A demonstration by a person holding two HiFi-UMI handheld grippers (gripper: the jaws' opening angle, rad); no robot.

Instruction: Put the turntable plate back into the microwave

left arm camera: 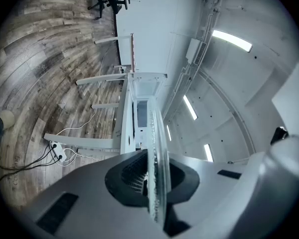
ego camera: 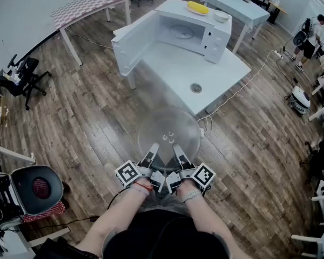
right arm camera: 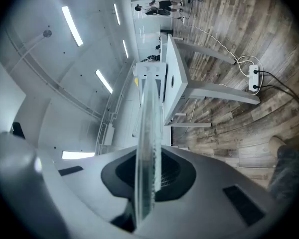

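Observation:
A clear glass turntable plate (ego camera: pixel 169 130) hangs level over the wooden floor, in front of the person's body. My left gripper (ego camera: pixel 153 147) and my right gripper (ego camera: pixel 178 148) are both shut on its near rim, side by side. In each gripper view the plate (left arm camera: pixel 155 163) (right arm camera: pixel 148 153) shows edge-on, clamped between the jaws. The white microwave (ego camera: pixel 175 35) stands on a white table (ego camera: pixel 183 74) ahead, its door (ego camera: pixel 130 42) swung open to the left and its cavity facing me.
A small round grey object (ego camera: pixel 196 88) lies on the table's near part. A yellow item (ego camera: pixel 197 7) rests on top of the microwave. A power strip and cables (ego camera: pixel 208 124) lie on the floor by the table. A black chair (ego camera: pixel 35 189) stands at lower left.

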